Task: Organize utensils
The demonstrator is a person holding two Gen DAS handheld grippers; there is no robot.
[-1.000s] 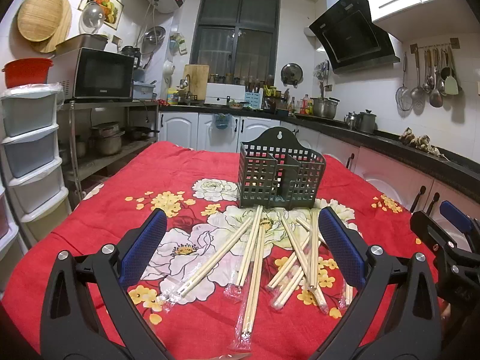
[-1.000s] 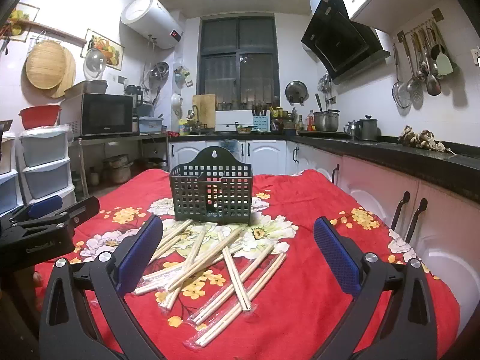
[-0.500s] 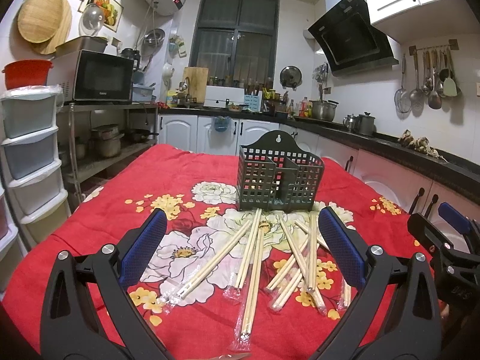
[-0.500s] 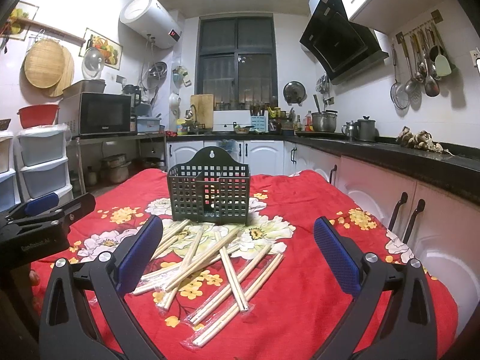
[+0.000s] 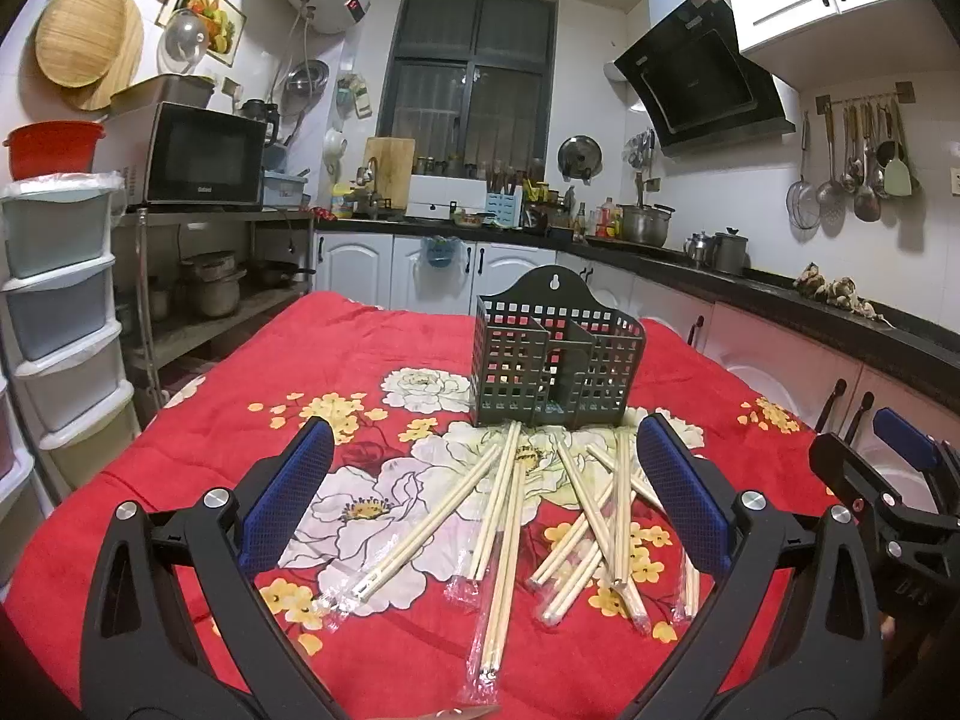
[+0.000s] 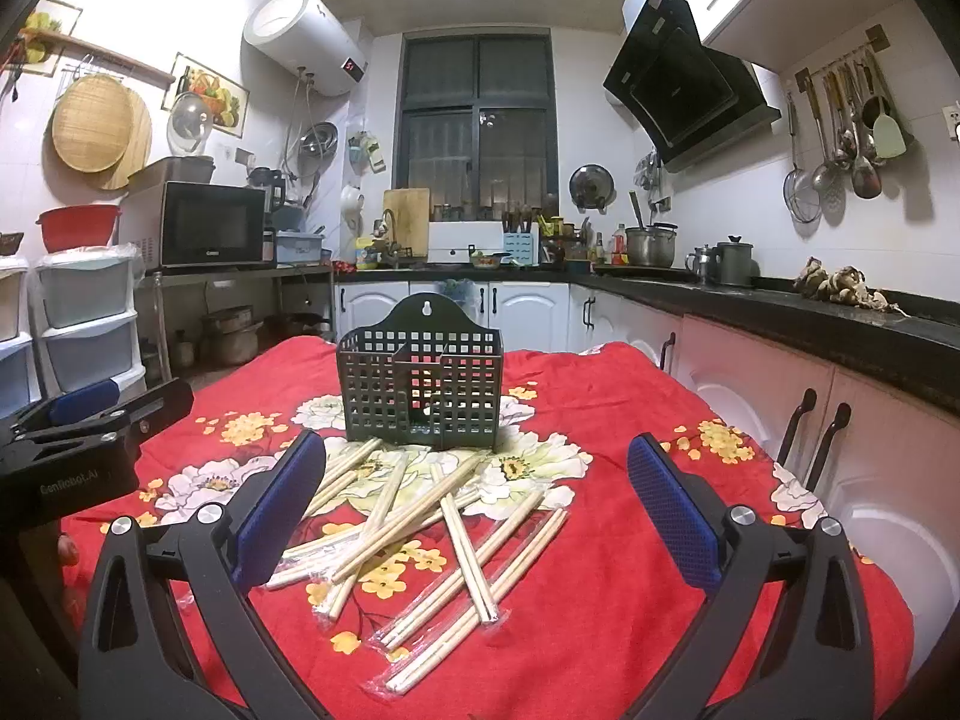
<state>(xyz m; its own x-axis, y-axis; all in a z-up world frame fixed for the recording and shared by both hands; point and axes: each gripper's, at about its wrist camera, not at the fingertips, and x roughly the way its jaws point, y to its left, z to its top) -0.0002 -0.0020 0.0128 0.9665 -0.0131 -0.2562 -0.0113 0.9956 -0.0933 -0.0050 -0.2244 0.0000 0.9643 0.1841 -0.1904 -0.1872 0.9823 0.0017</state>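
Several pairs of pale wooden chopsticks in clear sleeves (image 5: 510, 516) lie scattered on the red floral tablecloth (image 5: 240, 432), in front of a dark grid-walled utensil holder (image 5: 555, 360) that stands upright with two compartments. The chopsticks (image 6: 420, 510) and the holder (image 6: 420, 393) also show in the right wrist view. My left gripper (image 5: 486, 498) is open and empty, held above the near chopsticks. My right gripper (image 6: 474, 504) is open and empty, also above the pile. Each gripper shows at the edge of the other's view.
The table stands in a kitchen. Dark counter and white cabinets (image 5: 780, 348) run along the right and back. A metal shelf with a microwave (image 5: 204, 156) and stacked plastic drawers (image 5: 54, 300) stand at the left.
Both views have shifted only slightly; the chopsticks and holder sit a little closer. Both grippers stay open and empty.
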